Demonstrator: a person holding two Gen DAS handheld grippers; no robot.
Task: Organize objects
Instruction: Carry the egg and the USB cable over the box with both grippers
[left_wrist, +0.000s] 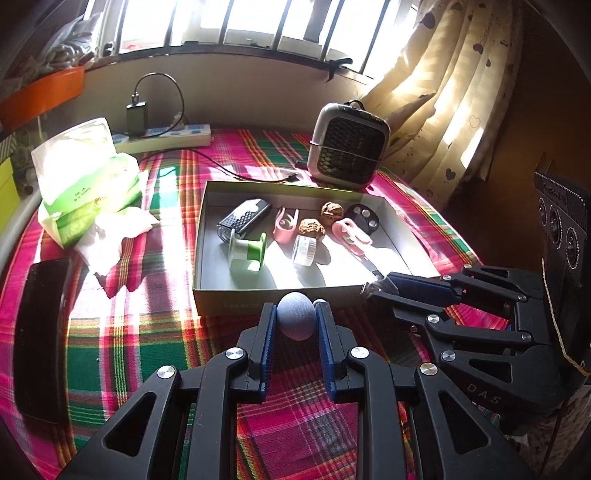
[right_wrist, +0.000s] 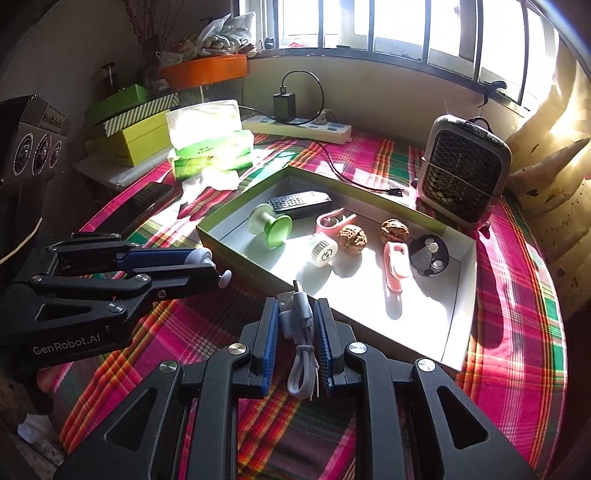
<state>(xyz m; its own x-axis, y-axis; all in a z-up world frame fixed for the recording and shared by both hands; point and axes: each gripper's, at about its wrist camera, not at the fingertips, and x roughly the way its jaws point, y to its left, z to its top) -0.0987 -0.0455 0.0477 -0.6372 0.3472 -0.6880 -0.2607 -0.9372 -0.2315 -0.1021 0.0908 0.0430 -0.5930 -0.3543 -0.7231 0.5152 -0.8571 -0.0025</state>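
At the bottom centre of the left view, our left gripper (left_wrist: 296, 320) has its jaws nearly together, pinching a pale blue-grey ball (left_wrist: 296, 319) just short of the open box (left_wrist: 212, 295). Our right gripper (right_wrist: 295, 317), also low and centre, clamps a bundled grey cable (right_wrist: 301, 332), its plug poking toward the box's near edge. The box sits mid-frame on the plaid cloth (left_wrist: 147, 332), already holding two walnuts (left_wrist: 312, 227), a green spool (left_wrist: 246, 254) and pink clips (left_wrist: 285, 225).

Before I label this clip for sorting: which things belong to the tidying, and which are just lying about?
Job: left hand-held gripper holding bluish ball; right hand-held gripper holding coiled cable; open box with spool, walnuts.

Lying about: fan heater, tissue pack, power strip.
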